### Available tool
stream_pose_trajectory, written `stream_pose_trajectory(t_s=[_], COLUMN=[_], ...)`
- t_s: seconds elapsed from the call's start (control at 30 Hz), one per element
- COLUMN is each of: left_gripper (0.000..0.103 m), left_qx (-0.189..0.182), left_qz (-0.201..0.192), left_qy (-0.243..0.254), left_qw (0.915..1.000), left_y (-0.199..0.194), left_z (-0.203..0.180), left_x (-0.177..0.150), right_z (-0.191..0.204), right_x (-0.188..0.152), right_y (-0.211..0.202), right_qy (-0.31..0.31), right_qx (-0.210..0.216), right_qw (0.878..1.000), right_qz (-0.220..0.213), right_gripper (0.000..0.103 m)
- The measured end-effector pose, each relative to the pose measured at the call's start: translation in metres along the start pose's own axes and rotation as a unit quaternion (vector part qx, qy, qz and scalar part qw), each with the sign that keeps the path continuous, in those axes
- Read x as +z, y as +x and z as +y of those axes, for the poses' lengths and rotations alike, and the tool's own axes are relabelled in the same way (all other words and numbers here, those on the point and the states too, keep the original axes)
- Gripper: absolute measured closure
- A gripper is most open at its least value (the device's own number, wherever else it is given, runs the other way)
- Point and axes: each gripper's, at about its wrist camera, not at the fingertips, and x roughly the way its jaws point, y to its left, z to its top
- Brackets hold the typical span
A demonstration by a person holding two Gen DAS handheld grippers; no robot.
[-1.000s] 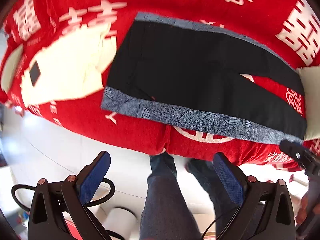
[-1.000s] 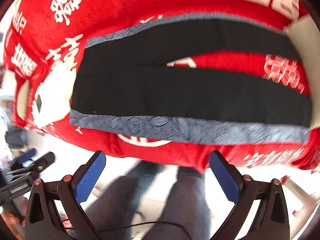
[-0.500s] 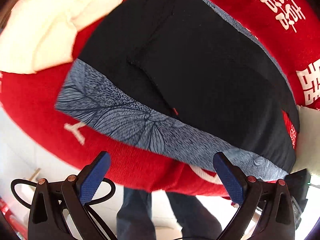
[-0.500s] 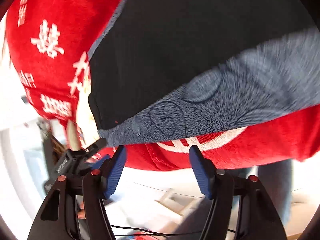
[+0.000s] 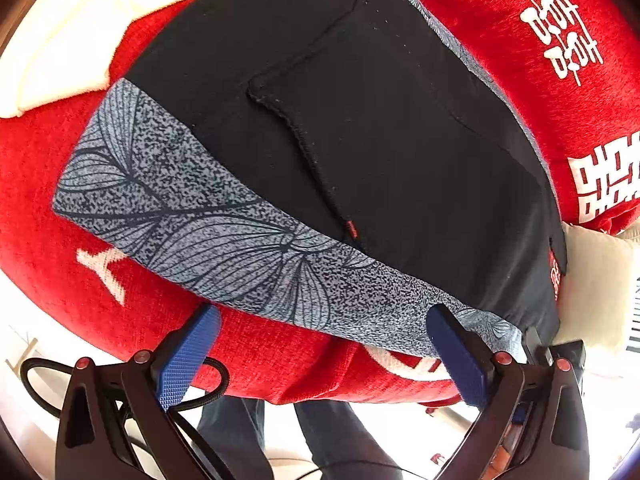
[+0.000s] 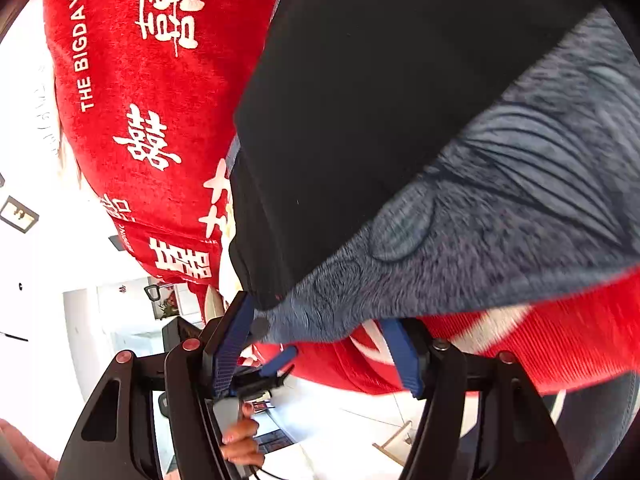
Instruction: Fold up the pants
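Black pants (image 5: 380,132) with a grey leaf-print side stripe (image 5: 224,236) lie flat on a red blanket (image 5: 60,264). My left gripper (image 5: 320,344) is open, its blue pads at the near stripe edge, the right pad (image 5: 456,352) touching the stripe. In the right wrist view the pants (image 6: 380,100) fill the frame. My right gripper (image 6: 320,344) is open, narrower, with its jaws around the stripe's corner (image 6: 304,320), not closed on it.
The red blanket (image 6: 140,120) has white characters and covers a raised surface with a near edge. A cream cloth (image 5: 60,40) lies at far left, a cream cushion (image 5: 596,280) at right. The person's legs (image 5: 320,440) stand below.
Both grippers moved in close to the near stripe edge of the pants. The right gripper's jaws have narrowed and now straddle the stripe corner.
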Motion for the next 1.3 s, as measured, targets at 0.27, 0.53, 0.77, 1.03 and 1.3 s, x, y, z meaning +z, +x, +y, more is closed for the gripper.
stream_pose_trajectory(t_s=[0.27, 0.53, 0.77, 1.03, 1.3], left_gripper=[0.000, 0.032, 0.064, 0.064, 0.064], left_qx=[-0.067, -0.104, -0.056, -0.029, -0.023], left_qz=[0.019, -0.046, -0.045, -0.083, -0.124], left_qy=[-0.078, -0.122, -0.077, -0.031, -0.009], left_qw=[0.9945, 0.9860, 0.9944, 0.9956, 0.9920], left_y=[0.010, -0.015, -0.025, -0.074, -0.077], left_z=[0.002, 0.013, 0.013, -0.028, -0.084], left_x=[-0.004, 0.027, 0.036, 0.064, 0.166], right_z=[0.013, 0.051, 0.031, 0.088, 0.157], right_x=[0.000, 0.001, 0.008, 0.057, 0.172], right_y=[-0.009, -0.026, -0.016, -0.022, -0.002], right_qy=[0.049, 0.019, 0.058, -0.024, -0.121], right_qx=[0.035, 0.037, 0.004, -0.020, -0.046], right_qw=[0.998, 0.999, 0.998, 0.999, 0.989], right_qz=[0.012, 0.019, 0.024, 0.042, 0.065], right_gripper=[0.093, 0.094, 0.090, 0.094, 0.094])
